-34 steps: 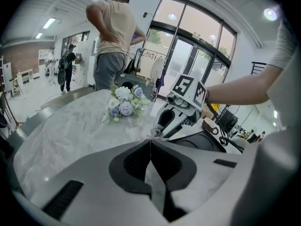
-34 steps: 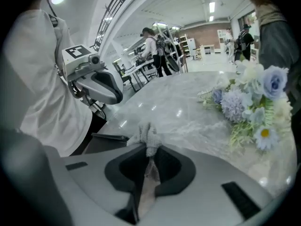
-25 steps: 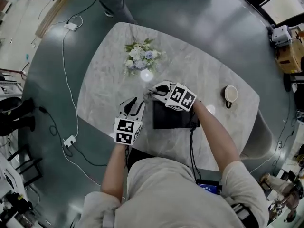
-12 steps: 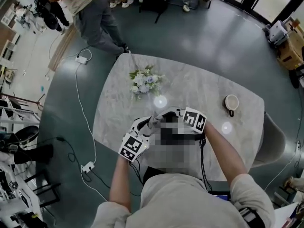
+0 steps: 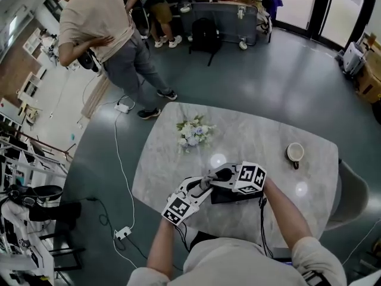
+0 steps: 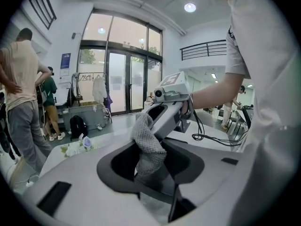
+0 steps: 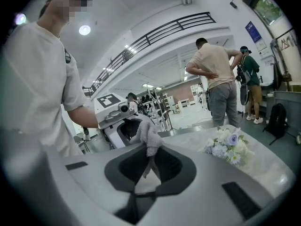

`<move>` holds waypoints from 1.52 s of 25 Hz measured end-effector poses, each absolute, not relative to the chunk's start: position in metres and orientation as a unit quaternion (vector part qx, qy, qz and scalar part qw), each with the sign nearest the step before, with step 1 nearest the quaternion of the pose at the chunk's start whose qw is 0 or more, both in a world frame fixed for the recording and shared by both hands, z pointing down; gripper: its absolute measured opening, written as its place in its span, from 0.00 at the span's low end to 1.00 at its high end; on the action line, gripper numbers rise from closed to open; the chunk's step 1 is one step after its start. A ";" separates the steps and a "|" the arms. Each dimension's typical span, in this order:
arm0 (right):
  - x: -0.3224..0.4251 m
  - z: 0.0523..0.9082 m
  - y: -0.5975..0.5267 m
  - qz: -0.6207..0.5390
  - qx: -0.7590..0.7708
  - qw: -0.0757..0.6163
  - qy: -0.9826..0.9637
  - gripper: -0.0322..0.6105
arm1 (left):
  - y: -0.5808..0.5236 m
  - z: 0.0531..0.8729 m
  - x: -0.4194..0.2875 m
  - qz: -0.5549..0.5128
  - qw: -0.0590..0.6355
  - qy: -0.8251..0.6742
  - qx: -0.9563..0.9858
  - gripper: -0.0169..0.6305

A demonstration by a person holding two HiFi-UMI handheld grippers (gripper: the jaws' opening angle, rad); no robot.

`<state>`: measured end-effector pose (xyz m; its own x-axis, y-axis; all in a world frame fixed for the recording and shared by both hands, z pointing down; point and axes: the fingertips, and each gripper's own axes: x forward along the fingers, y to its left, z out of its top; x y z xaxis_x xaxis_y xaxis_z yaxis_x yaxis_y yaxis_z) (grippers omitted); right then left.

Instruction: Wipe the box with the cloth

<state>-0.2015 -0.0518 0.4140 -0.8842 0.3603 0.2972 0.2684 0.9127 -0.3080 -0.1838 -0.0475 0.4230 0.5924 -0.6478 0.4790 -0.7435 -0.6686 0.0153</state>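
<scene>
A grey knitted cloth (image 5: 206, 183) hangs between the tips of both grippers above the left edge of the black box (image 5: 236, 196) on the marble table (image 5: 256, 137). My right gripper (image 5: 210, 178) is shut on the top of the cloth (image 7: 148, 134). It comes in from the right over the box. My left gripper (image 5: 200, 187) faces it from the lower left. Its jaws are closing, with the lower part of the cloth (image 6: 148, 149) hanging loose between them. The right gripper (image 6: 163, 118) shows just beyond the cloth in the left gripper view.
A small bouquet of pale flowers (image 5: 192, 134) lies at the table's far left, and a cup (image 5: 294, 153) stands at the far right. A person (image 5: 110, 37) stands on the floor beyond the table. A cable with a power strip (image 5: 124, 232) runs along the floor at left.
The left gripper has moved right and up from beside the box to meet the right gripper's tips at the cloth. Both grippers have risen. The head view has tilted up toward the room.
</scene>
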 end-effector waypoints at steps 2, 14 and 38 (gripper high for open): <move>-0.196 0.407 -0.055 0.142 -0.152 0.160 -0.965 0.13 | -0.048 0.417 -0.185 0.195 0.125 -0.413 0.881 0.21; -0.180 0.435 -0.064 0.206 -0.018 0.098 -0.973 0.33 | -0.051 0.442 -0.191 0.147 0.186 -0.462 0.855 0.08; -0.094 0.510 -0.079 0.229 0.285 0.167 -0.916 0.10 | -0.081 0.612 -0.241 0.390 0.227 -0.472 0.758 0.08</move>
<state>-0.0943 -0.0791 0.5103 -0.7824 -0.4446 0.4360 -0.5976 0.7330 -0.3250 -0.2410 -0.0809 0.6120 0.2509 -0.5379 0.8048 -0.8915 -0.4523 -0.0244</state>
